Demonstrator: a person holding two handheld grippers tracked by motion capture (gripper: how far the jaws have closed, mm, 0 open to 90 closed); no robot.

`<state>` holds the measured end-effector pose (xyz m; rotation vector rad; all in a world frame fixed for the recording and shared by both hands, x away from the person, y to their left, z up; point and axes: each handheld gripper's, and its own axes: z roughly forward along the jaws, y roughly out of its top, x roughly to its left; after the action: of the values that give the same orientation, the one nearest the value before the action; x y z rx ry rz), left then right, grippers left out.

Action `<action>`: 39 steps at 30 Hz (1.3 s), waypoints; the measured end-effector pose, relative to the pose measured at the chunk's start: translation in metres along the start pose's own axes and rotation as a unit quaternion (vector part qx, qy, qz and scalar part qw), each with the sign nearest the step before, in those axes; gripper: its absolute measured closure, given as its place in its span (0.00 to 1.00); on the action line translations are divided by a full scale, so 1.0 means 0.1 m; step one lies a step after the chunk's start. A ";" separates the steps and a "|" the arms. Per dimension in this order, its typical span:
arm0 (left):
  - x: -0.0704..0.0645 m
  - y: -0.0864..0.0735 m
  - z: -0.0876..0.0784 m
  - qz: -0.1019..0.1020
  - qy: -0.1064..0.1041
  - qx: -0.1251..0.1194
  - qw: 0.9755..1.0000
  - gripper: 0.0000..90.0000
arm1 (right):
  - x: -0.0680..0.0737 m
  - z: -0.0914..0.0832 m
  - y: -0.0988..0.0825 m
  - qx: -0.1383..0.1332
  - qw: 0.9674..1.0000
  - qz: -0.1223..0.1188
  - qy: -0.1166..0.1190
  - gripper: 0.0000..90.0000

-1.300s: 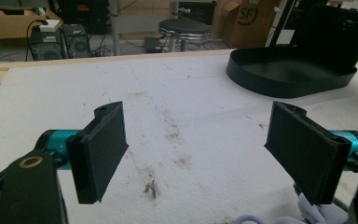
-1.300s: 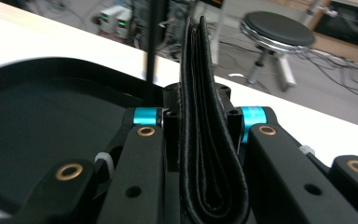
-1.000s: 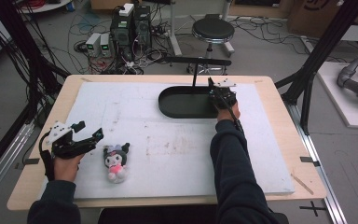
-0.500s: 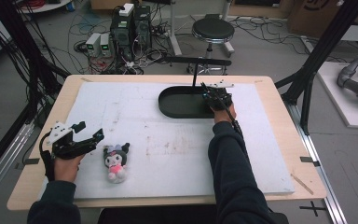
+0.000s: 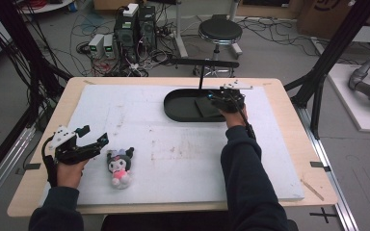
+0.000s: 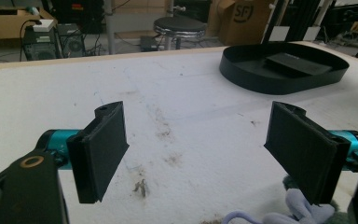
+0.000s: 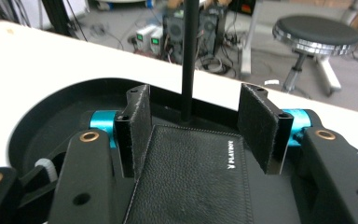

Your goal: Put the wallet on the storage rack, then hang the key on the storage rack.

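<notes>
The right gripper [image 7: 193, 128], jaws just opened and empty, hangs above a grained leather wallet [image 7: 191, 182]. The wallet lies flat in an oval black tray [image 5: 183, 107]. The left gripper [image 6: 209, 149] gapes wide, empty.

The person is wearing dark navy long sleeves [image 5: 243, 178] reaching to both wrists. Each hand is carrying a black gripper: the left gripper [image 5: 92, 142] and the right gripper [image 7: 193, 123] are showing flat black padded jaws, teal cylinders beside them, brass-ringed pivots and small screws; a grey plate is topping each.
</notes>
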<state>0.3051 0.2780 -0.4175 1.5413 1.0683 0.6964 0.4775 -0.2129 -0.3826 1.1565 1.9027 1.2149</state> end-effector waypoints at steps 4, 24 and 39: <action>-0.01 0.00 0.00 -0.007 -0.002 -0.004 1.000 0.22 | -0.15 -0.37 -0.01 -0.001 1.000 -0.004 0.012 0.45; 0.00 0.03 -0.09 -0.024 0.014 -0.025 0.999 0.21 | -0.31 -1.37 -0.87 0.063 0.997 -0.043 -0.006 0.24; -0.06 0.03 -0.09 -0.013 0.010 -0.013 1.000 0.21 | -0.29 -1.37 -0.86 0.053 0.998 -0.045 -0.002 0.24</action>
<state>0.2954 0.2764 -0.4114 1.4985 1.0893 0.7060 0.3472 -0.3110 -0.4050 1.1132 2.0146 1.0745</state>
